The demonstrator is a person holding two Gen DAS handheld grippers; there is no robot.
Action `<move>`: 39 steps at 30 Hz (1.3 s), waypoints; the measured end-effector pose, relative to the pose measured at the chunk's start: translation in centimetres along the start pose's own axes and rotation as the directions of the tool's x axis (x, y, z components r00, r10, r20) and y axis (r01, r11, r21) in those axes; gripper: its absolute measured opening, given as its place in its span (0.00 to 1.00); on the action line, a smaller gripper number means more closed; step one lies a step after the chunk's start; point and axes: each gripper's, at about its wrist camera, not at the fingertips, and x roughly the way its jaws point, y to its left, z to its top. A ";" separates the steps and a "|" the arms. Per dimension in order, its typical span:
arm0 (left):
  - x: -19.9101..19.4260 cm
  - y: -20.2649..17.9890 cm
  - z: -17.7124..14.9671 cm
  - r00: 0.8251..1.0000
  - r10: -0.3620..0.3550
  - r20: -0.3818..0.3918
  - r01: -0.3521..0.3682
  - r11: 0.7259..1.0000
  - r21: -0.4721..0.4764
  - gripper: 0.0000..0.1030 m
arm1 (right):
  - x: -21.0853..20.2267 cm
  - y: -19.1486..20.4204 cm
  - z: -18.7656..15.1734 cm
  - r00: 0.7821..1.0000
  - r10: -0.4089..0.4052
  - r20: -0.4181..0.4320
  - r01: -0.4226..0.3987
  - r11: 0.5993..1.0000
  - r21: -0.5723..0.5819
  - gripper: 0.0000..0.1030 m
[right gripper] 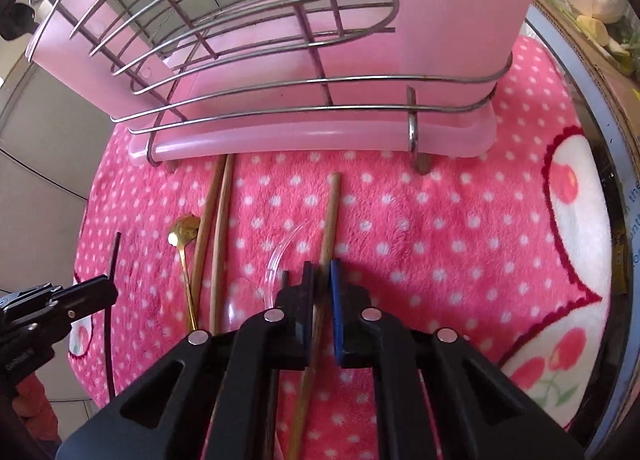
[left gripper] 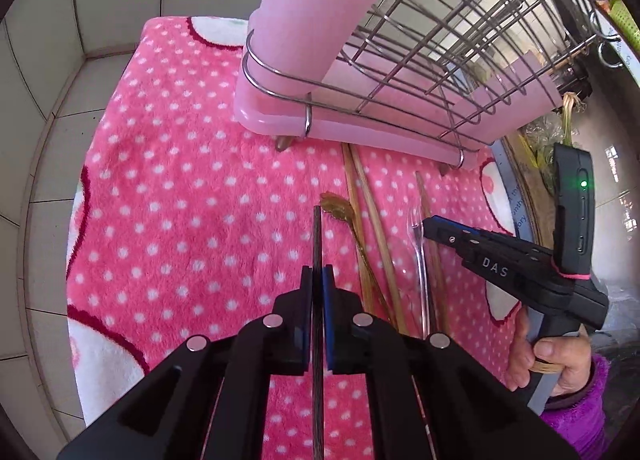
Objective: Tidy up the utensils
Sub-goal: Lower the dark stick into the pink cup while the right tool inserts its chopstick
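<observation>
The left gripper [left gripper: 317, 280] clamped tight on 1 dark chopstick [left gripper: 316, 236], lifted above the pink dotted towel [left gripper: 180, 188]. The right gripper [right gripper: 320, 272] pinched 1 wooden chopstick [right gripper: 331, 204] lying on the towel before the wire rack [right gripper: 256, 40], 2 more chopsticks [right gripper: 218, 212] beside a gold spoon [right gripper: 185, 230].

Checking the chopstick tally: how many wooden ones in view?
3: a pair on the towel beside the gold spoon; one in the right gripper.
</observation>
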 end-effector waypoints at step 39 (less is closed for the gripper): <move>-19.9 -5.8 7.9 0.568 -0.076 0.820 0.005 0.996 0.089 0.04 | -29.1 -3.1 5.5 0.520 0.058 0.852 -0.036 0.998 -0.046 0.06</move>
